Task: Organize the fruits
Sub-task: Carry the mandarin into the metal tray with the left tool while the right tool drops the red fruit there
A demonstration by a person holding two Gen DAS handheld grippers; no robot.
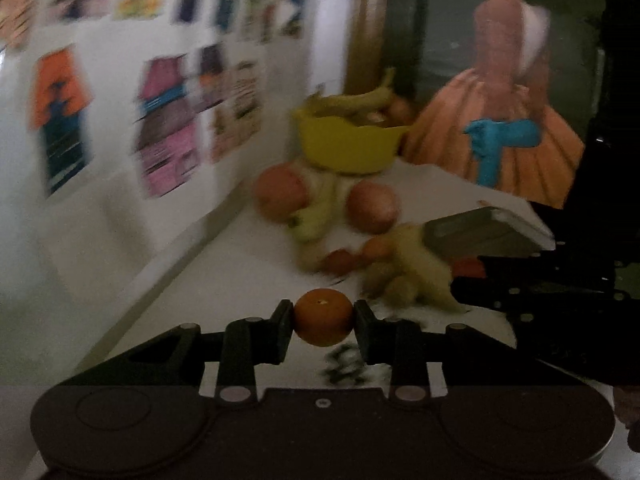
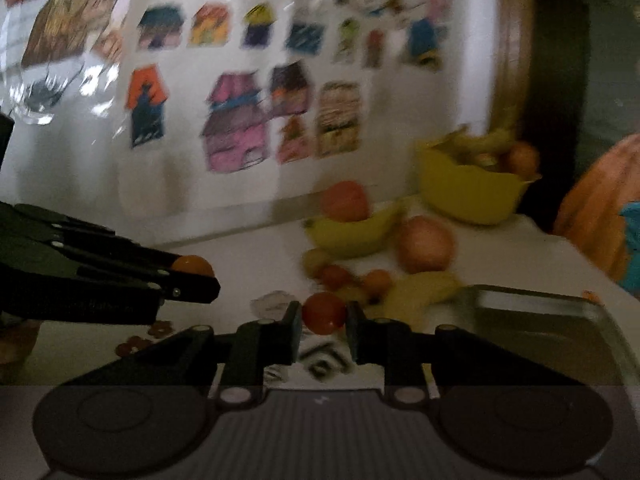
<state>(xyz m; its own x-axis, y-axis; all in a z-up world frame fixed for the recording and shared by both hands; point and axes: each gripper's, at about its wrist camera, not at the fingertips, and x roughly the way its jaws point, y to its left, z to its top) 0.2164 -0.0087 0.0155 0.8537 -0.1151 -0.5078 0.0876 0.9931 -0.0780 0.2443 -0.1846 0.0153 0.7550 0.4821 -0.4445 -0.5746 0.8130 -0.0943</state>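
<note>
My left gripper (image 1: 323,318) is shut on a small orange fruit (image 1: 323,315) and holds it above the white table (image 1: 240,264). It also shows at the left of the right wrist view (image 2: 196,276), with the orange (image 2: 191,265) between its fingers. My right gripper (image 2: 323,318) is shut on a small red fruit (image 2: 323,312). Ahead lie apples (image 1: 280,192) (image 1: 373,206), bananas (image 2: 352,232) (image 1: 416,272) and small orange fruits (image 1: 360,254). A yellow bowl (image 1: 346,146) at the back holds bananas and an orange.
A grey metal tray (image 2: 540,320) lies at the right of the table. A white wall with coloured drawings (image 2: 236,120) runs along the left. A large painting of a figure in an orange dress (image 1: 500,112) stands behind the bowl. Both views are blurred.
</note>
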